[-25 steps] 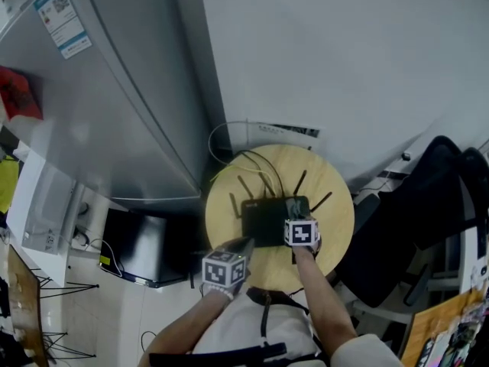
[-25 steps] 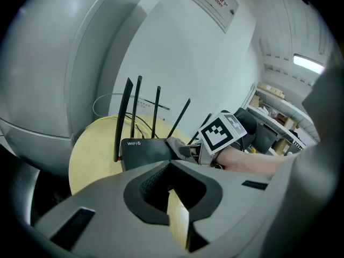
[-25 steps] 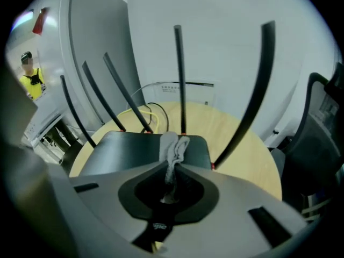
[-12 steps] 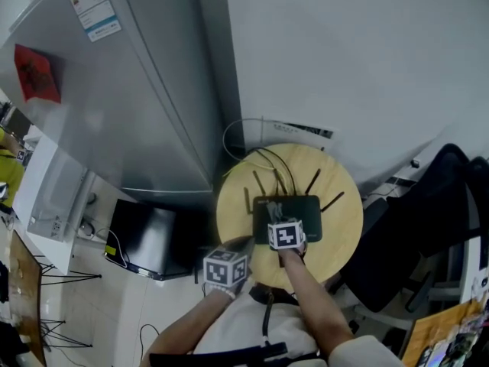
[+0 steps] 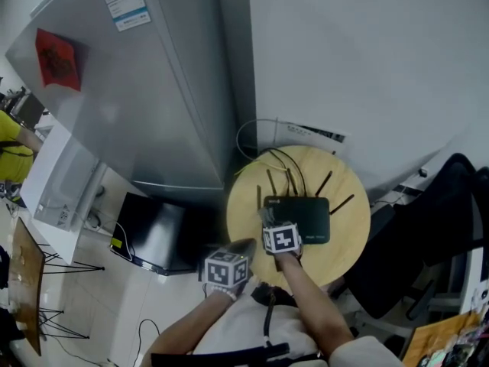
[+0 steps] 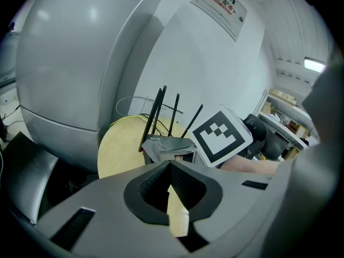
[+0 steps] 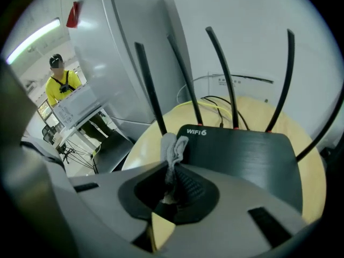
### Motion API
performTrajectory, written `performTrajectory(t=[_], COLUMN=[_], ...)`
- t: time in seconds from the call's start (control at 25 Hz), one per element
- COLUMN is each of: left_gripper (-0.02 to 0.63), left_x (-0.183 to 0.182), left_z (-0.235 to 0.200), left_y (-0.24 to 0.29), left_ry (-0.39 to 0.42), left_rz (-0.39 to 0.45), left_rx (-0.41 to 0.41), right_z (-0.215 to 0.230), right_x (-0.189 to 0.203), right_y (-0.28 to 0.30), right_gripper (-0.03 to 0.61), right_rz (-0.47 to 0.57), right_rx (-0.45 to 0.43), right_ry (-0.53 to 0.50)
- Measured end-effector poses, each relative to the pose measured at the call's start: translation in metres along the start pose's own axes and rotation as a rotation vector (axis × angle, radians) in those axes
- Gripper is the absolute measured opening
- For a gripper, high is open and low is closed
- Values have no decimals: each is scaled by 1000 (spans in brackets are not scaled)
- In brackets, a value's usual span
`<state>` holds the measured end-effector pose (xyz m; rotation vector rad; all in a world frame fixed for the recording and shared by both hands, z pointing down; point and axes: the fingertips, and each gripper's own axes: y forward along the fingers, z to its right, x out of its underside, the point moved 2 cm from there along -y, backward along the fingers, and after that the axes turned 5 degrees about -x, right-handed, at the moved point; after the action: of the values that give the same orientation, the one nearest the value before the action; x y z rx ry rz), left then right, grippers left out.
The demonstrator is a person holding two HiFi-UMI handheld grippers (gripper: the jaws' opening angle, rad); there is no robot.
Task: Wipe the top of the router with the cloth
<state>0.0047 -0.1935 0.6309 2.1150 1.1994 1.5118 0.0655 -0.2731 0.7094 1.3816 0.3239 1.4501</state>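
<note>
On the round wooden table (image 5: 248,205) sits the black router (image 7: 242,152), flat, with its 4 antennas (image 7: 226,74) standing up along the far edge and cables (image 5: 284,159) trailing off behind it. The right gripper (image 7: 172,184) is at the router's left near corner. Its 2 jaws are clamped on a bunched grey cloth (image 7: 173,147), whose free end pokes out ahead of the tips. That end rests at the corner beside the "WIFI 6" print, seemingly touching the top edge.

The left gripper (image 6: 169,184) is held off the table's near-left rim, well apart from the router. Its jaws are pressed together with nothing between them, and it takes no part in the work.

As a judgement, the wipe is under way. The cloth is gripped and is in contact with the router at 1 end of the top. The broad ribbed surface to the right of the cloth lies bare in the right gripper view, with no visible mark to show whether it has been covered or not. What seems left is to draw the cloth across that span toward the right edge, keeping it pressed flat and clear of the antenna bases. How much dust remains cannot be told from these views.
</note>
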Motion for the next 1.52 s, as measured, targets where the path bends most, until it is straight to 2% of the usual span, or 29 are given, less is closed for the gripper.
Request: performTrajectory(t=[0.2,0.52,1.2,1.52], left_gripper=[-2,-2,-2,-2], left_x=[4,3,12,11], left_z=[1,14,44,44], left_y=[0,5,26,26], left_ry=[2,18,46,40], left_rz=[-8,-27,-72,-70], left_rx=[3,24,88,88], right_z=[-1,40,155,181], right_x=[7,27,71,81], right_y=[-2,-28,-97,-123], right_gripper=[37,37,37,37], right_rz=[-1,-10,39,62], right_rx=[-4,72,270,335], right_ry=[-1,75,236,249])
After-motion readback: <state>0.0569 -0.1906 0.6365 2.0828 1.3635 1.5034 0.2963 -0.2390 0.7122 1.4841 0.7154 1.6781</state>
